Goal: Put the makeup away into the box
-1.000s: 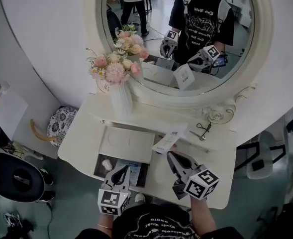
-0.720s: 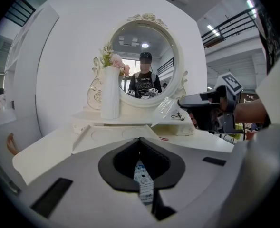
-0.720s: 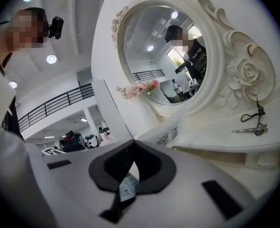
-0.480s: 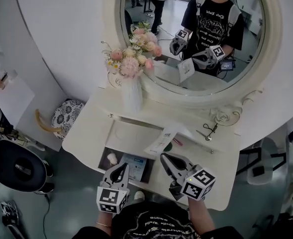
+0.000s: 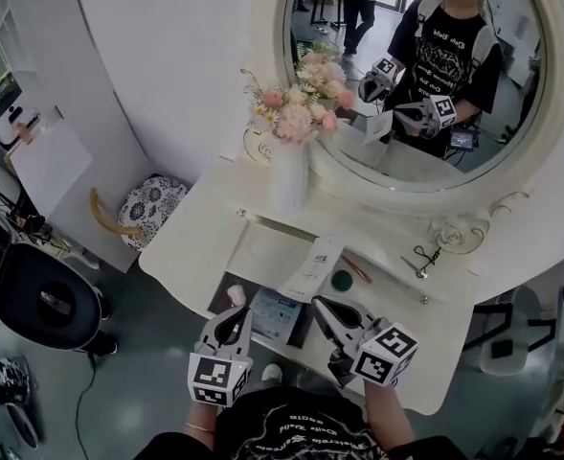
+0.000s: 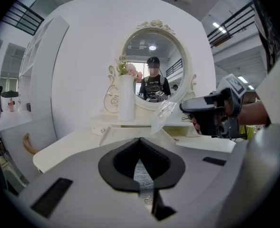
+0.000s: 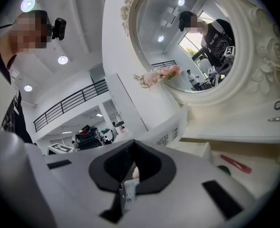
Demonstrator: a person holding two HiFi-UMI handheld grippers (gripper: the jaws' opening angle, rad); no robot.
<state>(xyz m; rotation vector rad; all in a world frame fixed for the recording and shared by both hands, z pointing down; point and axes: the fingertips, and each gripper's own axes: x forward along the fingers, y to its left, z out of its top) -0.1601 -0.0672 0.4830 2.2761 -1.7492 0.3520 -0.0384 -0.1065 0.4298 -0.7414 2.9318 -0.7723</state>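
Observation:
My right gripper is shut on a corner of a flat white makeup packet. The packet slants up over the right edge of the open box set in the white dressing table. In the right gripper view the packet runs forward from the closed jaws. The left gripper view shows the packet hanging from that gripper. My left gripper hovers over the box's front, shut, with nothing between its jaws. Inside the box lie a small pale bottle and a blue-and-white pack.
A green round item, a red pencil and an eyelash curler lie on the table to the right. A white vase of flowers stands at the back under the round mirror. A patterned stool stands left of the table.
The view has swung to the left. My right gripper has carried the packet towards the box, uncovering the green round item. The left gripper has stayed shut by the box's front.

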